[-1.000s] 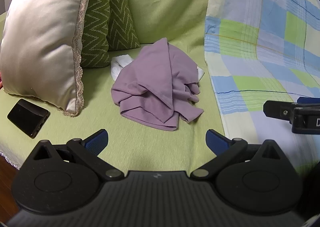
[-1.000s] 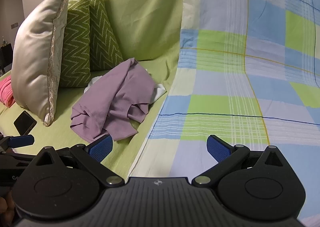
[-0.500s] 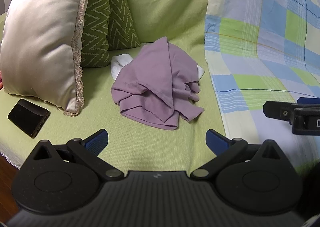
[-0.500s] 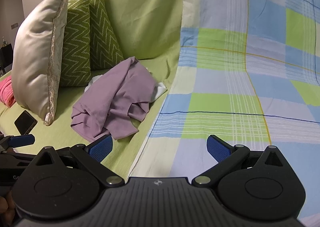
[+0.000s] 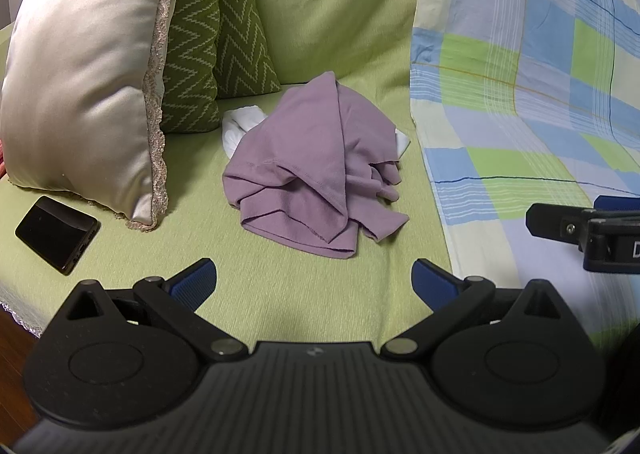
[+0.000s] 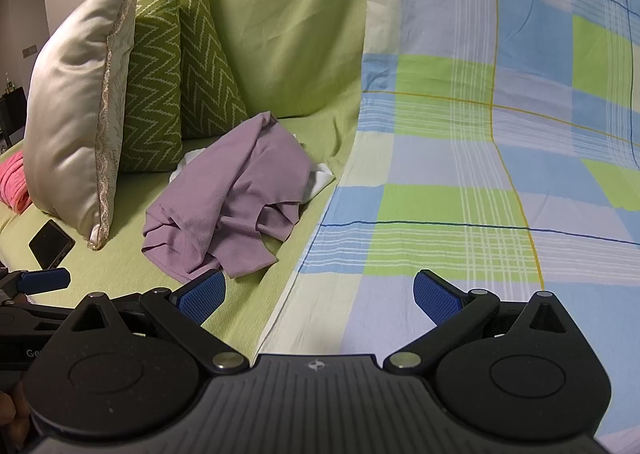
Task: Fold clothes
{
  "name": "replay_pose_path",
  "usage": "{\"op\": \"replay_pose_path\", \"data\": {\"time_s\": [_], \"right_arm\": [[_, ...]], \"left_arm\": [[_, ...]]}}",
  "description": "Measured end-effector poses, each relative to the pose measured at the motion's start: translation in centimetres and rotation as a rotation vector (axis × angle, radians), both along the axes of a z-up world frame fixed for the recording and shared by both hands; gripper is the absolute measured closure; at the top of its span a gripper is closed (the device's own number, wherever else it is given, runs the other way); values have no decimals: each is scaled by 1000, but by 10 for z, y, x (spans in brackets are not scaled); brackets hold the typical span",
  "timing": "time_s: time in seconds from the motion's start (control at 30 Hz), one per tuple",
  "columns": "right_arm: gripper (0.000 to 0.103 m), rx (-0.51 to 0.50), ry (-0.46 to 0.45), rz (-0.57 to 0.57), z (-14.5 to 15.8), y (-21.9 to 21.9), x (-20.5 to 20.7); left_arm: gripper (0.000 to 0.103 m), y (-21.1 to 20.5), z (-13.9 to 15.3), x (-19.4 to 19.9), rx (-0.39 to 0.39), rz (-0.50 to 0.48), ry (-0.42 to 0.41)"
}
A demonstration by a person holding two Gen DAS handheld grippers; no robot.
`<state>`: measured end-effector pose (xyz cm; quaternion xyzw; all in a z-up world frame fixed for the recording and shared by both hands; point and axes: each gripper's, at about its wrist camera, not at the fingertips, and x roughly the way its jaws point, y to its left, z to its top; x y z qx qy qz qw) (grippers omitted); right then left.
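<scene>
Green fabric covers the sofa seat [image 5: 304, 294] and its backrest, with a checked sheet [image 5: 520, 101] in blue, green and lilac draped over the side to the right of the left gripper [image 5: 314, 281]. From the left wrist view that gripper hangs above the seat with its blue-padded fingers spread wide and nothing between them. Straight ahead of it, well apart, lies a crumpled lilac garment [image 5: 316, 173] in a heap on the seat, with a white cloth [image 5: 240, 125] showing from under its far edges. Ahead and to the left stand a cream satin cushion [image 5: 84, 81] and two green zigzag cushions [image 5: 208, 33] behind it. A black phone [image 5: 56, 240] lies flat on the seat to the left, just below the satin cushion's corner. At the right edge the other gripper's finger pokes in (only its tip shows).

From the right wrist view the right gripper [image 6: 319, 296] is also spread wide and empty, poised over the sheet's near edge. The lilac garment [image 6: 236, 197] sits ahead and to its left, near the left finger's pad. Farther left are the cushions, the phone [image 6: 51, 244] and a pink cloth [image 6: 14, 183] behind the satin cushion.
</scene>
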<state>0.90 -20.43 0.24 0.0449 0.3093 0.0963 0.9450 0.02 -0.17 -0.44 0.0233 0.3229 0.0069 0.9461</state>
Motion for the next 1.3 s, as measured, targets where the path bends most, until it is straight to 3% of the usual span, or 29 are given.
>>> {"op": "replay_pose_path", "data": {"time_s": [0.6, 0.73, 0.87, 0.97, 1.03, 1.13, 1.27, 1.3], "right_arm": [[0, -7, -8, 16, 2, 0, 4], [0, -26, -33, 64, 8, 1, 14], [0, -118, -84, 164, 13, 8, 31], [13, -216, -74, 284, 7, 18, 50], [27, -257, -51, 353, -1, 23, 62], [40, -307, -35, 412, -15, 34, 79], [41, -368, -43, 504, -32, 51, 103], [42, -396, -53, 530, -36, 56, 111]], "left_arm": [[1, 1, 8, -2, -12, -15, -36], [1, -1, 17, 13, 134, -125, -112], [3, 1, 11, 40, 269, -286, -129], [16, 0, -4, 57, 382, -425, -127], [36, -1, -17, 71, 452, -509, -87], [42, -6, -37, 84, 598, -617, -64], [42, -10, -59, 94, 771, -726, -95], [52, -8, -61, 97, 777, -737, -95]]}}
